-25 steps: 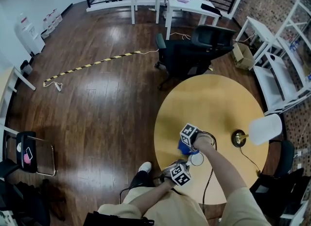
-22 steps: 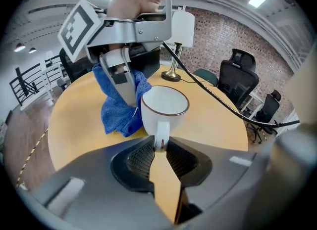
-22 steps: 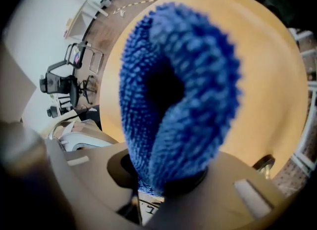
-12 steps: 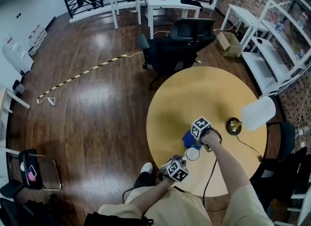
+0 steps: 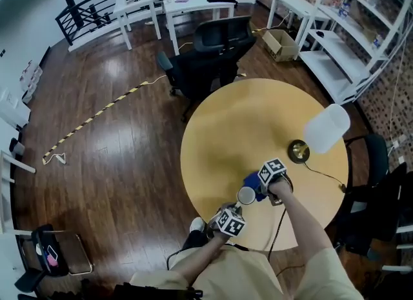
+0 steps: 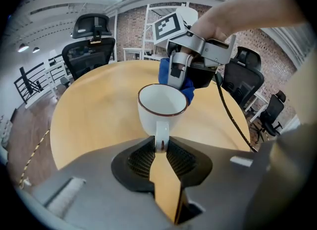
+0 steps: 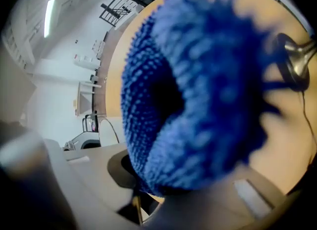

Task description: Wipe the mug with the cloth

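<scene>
The round wooden table (image 5: pixel 245 118) has a desk lamp (image 5: pixel 326 128) on its right side, and the work goes on near its near edge. The right gripper (image 5: pixel 259 186) is clenched on a bunched blue microfibre cloth (image 7: pixel 198 90), which it presses against the far rim and outer wall of the white mug (image 6: pixel 161 110). The left gripper (image 6: pixel 161 147) grasps the mug's handle and holds the mug upright. Wiping looks under way. The inside and the near wall probably remain to be done.

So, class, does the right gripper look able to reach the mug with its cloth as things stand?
Probably yes: the left gripper holds the mug by its handle, and the cloth in the right gripper sits at its far rim, nothing between.
</scene>
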